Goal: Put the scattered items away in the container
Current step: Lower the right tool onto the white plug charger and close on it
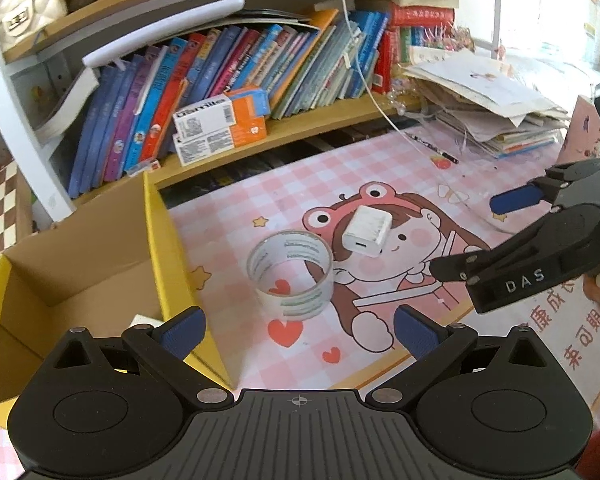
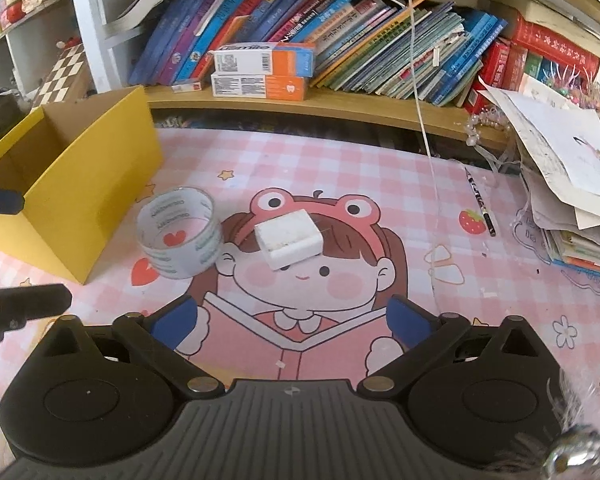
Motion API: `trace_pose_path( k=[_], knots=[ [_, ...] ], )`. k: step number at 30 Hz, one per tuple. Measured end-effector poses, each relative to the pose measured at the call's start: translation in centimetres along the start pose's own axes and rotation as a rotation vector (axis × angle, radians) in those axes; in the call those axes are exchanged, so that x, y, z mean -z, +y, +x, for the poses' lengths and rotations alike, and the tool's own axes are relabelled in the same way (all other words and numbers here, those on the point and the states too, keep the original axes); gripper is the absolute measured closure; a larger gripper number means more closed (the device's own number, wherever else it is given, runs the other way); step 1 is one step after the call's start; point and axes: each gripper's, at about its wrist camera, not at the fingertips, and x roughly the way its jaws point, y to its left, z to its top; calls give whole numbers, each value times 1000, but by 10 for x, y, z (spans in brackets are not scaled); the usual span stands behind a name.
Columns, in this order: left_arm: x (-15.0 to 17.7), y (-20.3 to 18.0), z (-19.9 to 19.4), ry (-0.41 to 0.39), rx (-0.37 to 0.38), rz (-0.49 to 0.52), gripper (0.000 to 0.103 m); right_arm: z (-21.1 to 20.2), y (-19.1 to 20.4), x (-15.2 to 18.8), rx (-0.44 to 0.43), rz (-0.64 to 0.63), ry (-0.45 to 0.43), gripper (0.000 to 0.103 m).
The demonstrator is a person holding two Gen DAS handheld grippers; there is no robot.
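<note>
A roll of clear tape [image 1: 290, 276] [image 2: 180, 232] stands on the pink cartoon mat, just right of the yellow cardboard box [image 1: 156, 248] [image 2: 80, 184]. A white charger block [image 1: 367, 231] [image 2: 289, 238] lies on the mat beyond the tape. My left gripper [image 1: 298, 330] is open and empty, hovering near the tape and the box's corner. My right gripper [image 2: 292, 320] is open and empty too, short of the charger; in the left wrist view the right gripper [image 1: 464, 236] enters from the right. A small white item [image 1: 142, 319] lies inside the box.
A wooden bookshelf [image 2: 340, 104] packed with books and two orange-and-white cartons [image 2: 264, 70] runs along the back. A messy pile of papers [image 2: 564, 184] sits at the right. A pencil [image 2: 480, 202] and a hanging white cable [image 2: 424, 132] lie near it.
</note>
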Motion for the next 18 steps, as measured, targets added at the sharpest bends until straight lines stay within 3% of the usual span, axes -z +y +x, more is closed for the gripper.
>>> trace_pose_path(
  k=[18],
  knots=[
    [-16, -17, 40, 49, 11, 59, 2, 52, -17, -19, -58, -34, 17, 21]
  ],
)
